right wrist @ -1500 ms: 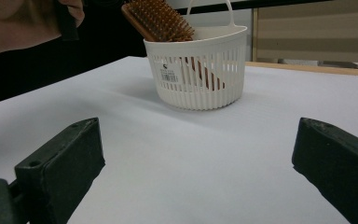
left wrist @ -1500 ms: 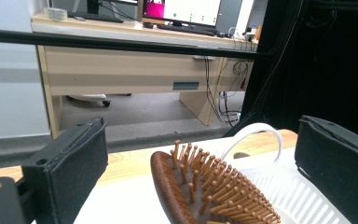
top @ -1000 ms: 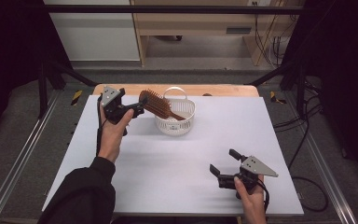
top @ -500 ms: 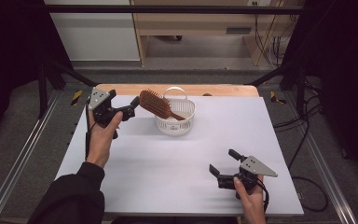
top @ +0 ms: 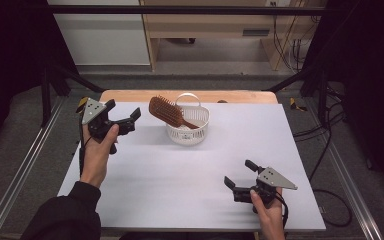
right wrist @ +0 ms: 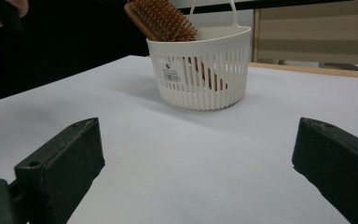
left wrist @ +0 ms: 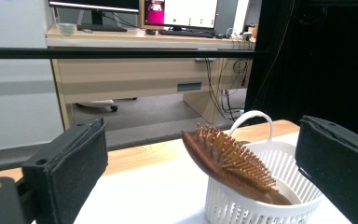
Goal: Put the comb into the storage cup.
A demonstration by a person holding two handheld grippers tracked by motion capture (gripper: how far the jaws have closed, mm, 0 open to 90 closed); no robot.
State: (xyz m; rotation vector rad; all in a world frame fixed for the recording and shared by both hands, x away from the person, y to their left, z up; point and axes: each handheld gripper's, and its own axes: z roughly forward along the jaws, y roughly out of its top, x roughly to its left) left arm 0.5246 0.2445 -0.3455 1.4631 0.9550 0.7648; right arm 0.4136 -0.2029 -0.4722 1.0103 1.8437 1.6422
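A brown wooden hairbrush [top: 166,112] [left wrist: 228,163] [right wrist: 161,19] leans in a small white slatted basket [top: 189,133] [left wrist: 261,205] [right wrist: 205,65], handle down, bristled head sticking out over the left rim. My left gripper [top: 124,113] is held open to the left of the basket, a short way off the brush head, with nothing between its jaws. Near the table's front right my right gripper [top: 241,173] rests open and empty, pointing toward the basket.
The white table top [top: 180,175] spreads between the two grippers. A wooden strip [top: 130,95] runs along the far edge. Metal rails flank the table, and a desk with monitors [left wrist: 177,11] stands beyond.
My left gripper has let go of the hairbrush and drawn back to the left. The brush now rests in the basket. My right gripper has stayed still.
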